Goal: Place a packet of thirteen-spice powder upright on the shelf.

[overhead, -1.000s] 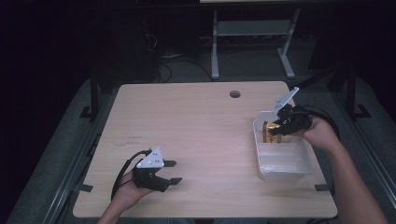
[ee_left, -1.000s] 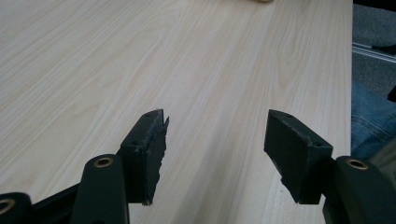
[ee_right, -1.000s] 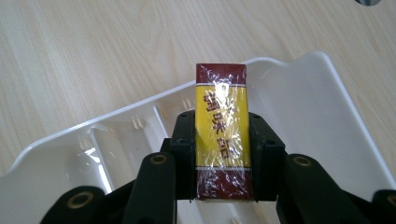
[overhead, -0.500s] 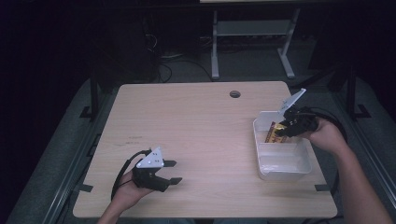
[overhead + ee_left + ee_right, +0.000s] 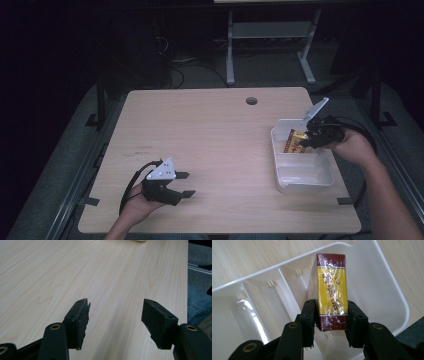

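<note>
A yellow and dark red box [image 5: 332, 290] wrapped in clear film lies in the far compartment of a white plastic tray [image 5: 374, 290]. My right gripper [image 5: 331, 325] has its pads against the two sides of the box's near end; its jaws have just been opening a little, with the box between them. From above, the box [image 5: 292, 141] sits at the far end of the tray [image 5: 305, 184], and my right gripper [image 5: 303, 141] reaches in from the right. My left gripper [image 5: 186, 184] rests open near the table's front left, nothing between its jaws [image 5: 115, 312].
The tray stands by the right edge of the wooden table [image 5: 215, 130]; its near compartment holds nothing. A round cable hole [image 5: 251, 101] is at the back edge. A metal stand [image 5: 270, 35] is on the floor behind.
The right gripper with the box has sunk slightly into the tray's far end. The left gripper has stayed where it was.
</note>
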A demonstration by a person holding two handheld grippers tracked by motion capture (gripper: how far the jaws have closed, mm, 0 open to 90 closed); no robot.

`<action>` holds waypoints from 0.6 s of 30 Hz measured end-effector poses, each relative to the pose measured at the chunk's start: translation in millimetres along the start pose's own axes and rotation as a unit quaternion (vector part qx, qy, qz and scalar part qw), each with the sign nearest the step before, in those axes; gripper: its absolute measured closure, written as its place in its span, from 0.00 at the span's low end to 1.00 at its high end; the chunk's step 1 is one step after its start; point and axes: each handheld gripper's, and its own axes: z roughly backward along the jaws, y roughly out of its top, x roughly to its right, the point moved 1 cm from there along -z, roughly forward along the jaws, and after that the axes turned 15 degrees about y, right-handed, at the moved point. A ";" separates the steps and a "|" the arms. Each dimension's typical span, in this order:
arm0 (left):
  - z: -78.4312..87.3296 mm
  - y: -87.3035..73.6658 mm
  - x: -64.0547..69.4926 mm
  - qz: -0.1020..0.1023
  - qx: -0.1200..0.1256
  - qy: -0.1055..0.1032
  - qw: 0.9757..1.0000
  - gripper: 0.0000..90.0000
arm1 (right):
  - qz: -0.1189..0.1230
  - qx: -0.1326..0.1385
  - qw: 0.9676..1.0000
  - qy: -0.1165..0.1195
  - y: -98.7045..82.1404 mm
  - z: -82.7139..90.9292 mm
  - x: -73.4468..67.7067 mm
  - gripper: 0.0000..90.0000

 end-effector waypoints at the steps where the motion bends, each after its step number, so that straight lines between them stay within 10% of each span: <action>1: 0.2 -0.2 -0.1 0.002 0.000 0.000 1.000 0.43 | 0.002 -0.003 1.000 -0.004 1.2 0.2 -0.6 0.69; 7: 0.7 -0.3 -0.5 0.002 0.001 0.000 1.000 0.42 | 0.000 0.003 1.000 -0.022 0.4 3.0 -0.5 0.67; 18: 0.8 -0.7 -1.8 0.003 0.000 0.005 1.000 0.42 | -0.004 0.098 0.995 -0.001 -13.9 27.9 -9.9 0.55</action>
